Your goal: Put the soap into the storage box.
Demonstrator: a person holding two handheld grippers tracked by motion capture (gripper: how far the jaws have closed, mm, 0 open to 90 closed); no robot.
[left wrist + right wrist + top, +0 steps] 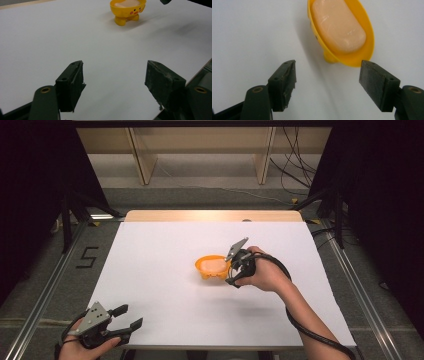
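Yellow soap dish holding a peach soap bar on the white worktop.
Right gripper hovers just beside the dish, spread and empty; left gripper, well apart from the dish, spread too.

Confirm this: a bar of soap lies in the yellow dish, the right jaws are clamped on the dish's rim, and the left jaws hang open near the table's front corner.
One thing is wrong: the right gripper is open, short of the yellow dish, as the right gripper view shows. The soap does lie in it, and the left gripper is open.
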